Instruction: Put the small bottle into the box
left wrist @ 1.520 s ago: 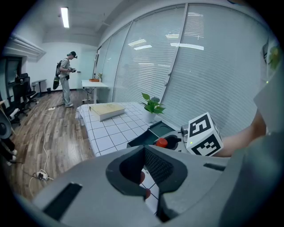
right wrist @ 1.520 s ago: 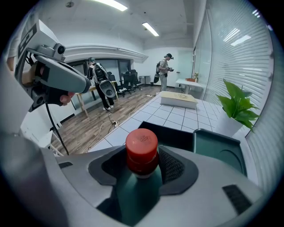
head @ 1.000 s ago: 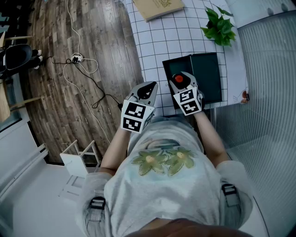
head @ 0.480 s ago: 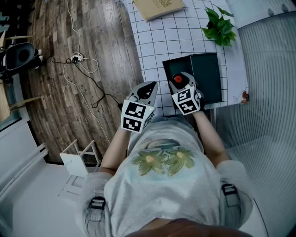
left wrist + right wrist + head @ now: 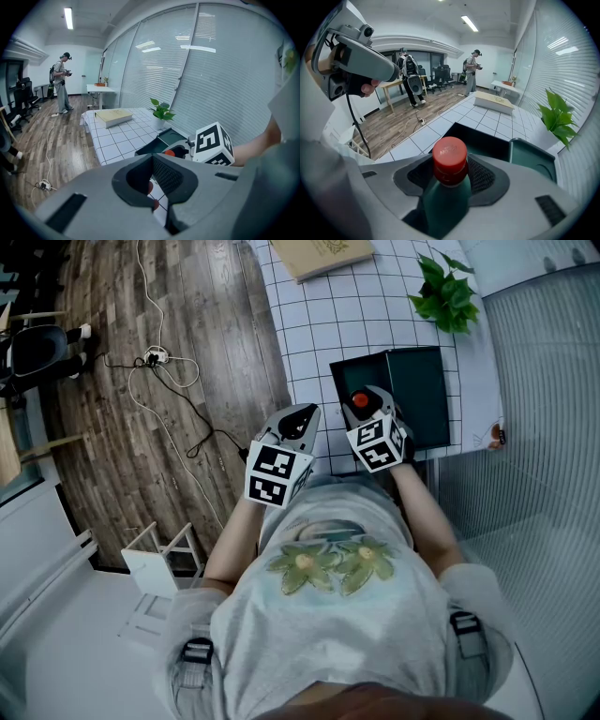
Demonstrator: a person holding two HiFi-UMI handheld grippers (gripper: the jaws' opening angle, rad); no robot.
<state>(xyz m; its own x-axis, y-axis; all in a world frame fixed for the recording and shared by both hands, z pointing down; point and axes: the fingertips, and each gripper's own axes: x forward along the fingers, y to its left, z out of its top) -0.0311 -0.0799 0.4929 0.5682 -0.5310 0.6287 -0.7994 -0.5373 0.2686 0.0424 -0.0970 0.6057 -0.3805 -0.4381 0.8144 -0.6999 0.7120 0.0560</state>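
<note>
My right tongs (image 5: pixel 451 174) are clamped on the small bottle (image 5: pixel 443 201). Their black pads press against its dark green neck just under the red cap (image 5: pixel 450 157), and the bottle stands upright in the grip. In the head view the cap shows over the near left part of the box (image 5: pixel 417 390), which sits on the table (image 5: pixel 319 324) toward its near right corner. In the right gripper view the dark, open hollow of the box lies just beyond the cap, and the lid (image 5: pixel 533 158) lies open at its right side. I cannot tell whether the bottle's base is over the hollow or short of the box's near wall.

My left tongs (image 5: pixel 152 159) carry nothing. Their tips are closed together, and only a bit of the checked table top shows through the gap below them. They hang by the table's near left corner, left of the right tongs and apart from them, where the table meets the wood floor (image 5: pixel 169 334).

A potted plant (image 5: pixel 443 292) stands by the table's right edge, beyond the box and well apart from it. A flat tan package (image 5: pixel 319 253) lies at the far end of the table. A cable (image 5: pixel 187 409) trails over the floor to the left.
</note>
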